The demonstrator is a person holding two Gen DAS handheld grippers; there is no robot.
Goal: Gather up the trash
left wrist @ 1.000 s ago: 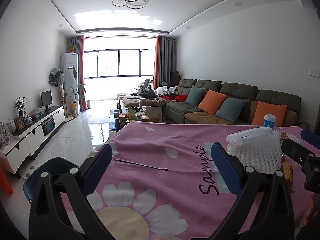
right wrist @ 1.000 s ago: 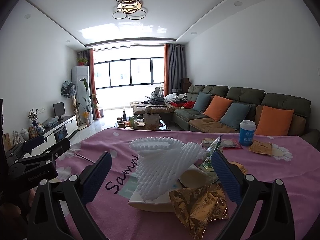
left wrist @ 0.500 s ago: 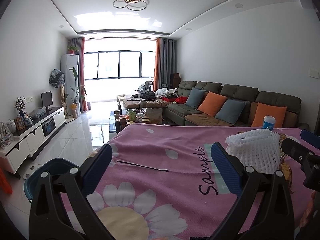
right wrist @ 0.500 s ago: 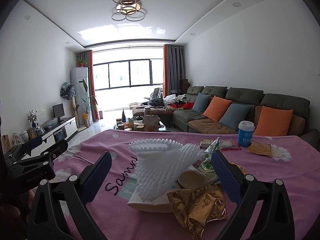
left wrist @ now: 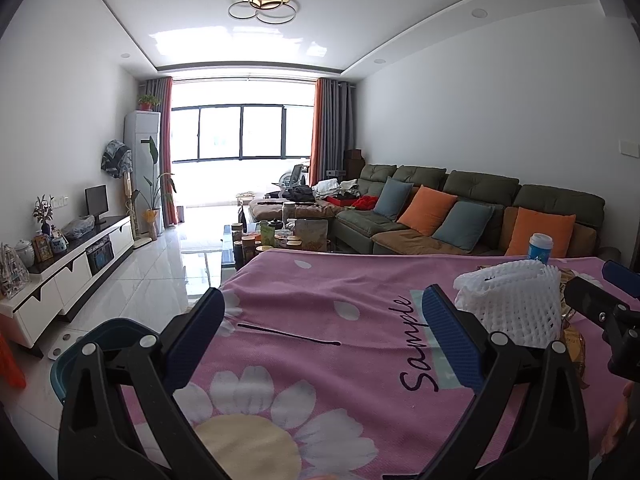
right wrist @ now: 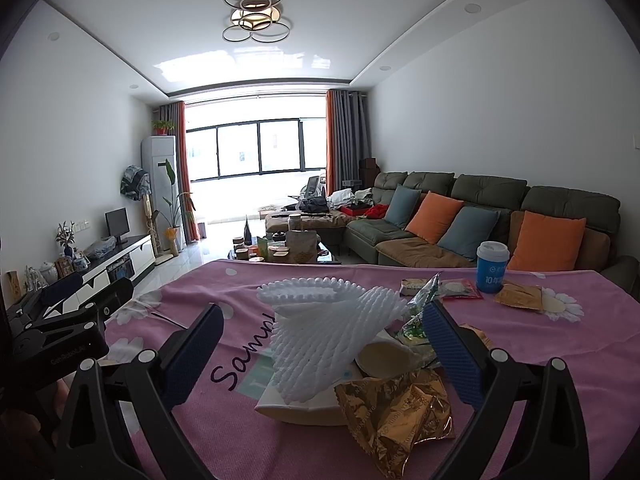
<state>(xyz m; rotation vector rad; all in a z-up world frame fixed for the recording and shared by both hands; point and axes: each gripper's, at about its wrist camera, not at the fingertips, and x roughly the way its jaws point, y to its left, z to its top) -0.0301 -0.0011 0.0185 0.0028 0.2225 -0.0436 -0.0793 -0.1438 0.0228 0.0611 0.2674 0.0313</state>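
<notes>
A pile of trash lies on the pink flowered tablecloth (right wrist: 540,344). On top is a white foam fruit net (right wrist: 332,332), over a pale paper sheet (right wrist: 296,408), with a crumpled gold wrapper (right wrist: 396,412) in front and a green wrapper (right wrist: 420,312) behind. My right gripper (right wrist: 320,352) stands open just before the pile, nothing between its fingers. My left gripper (left wrist: 320,332) is open over bare cloth, left of the foam net (left wrist: 508,304). A thin black stick (left wrist: 288,334) lies on the cloth ahead of it.
A blue-and-white cup (right wrist: 491,266), a red packet (right wrist: 460,290) and a brown packet (right wrist: 518,295) lie at the table's far right. A teal bin (left wrist: 86,354) stands on the floor left of the table. A sofa (right wrist: 480,216) and a cluttered coffee table (right wrist: 280,250) are beyond.
Both views have drifted slightly; the scene sits a little lower and nearer. Nothing on the table has moved and both grippers stay open.
</notes>
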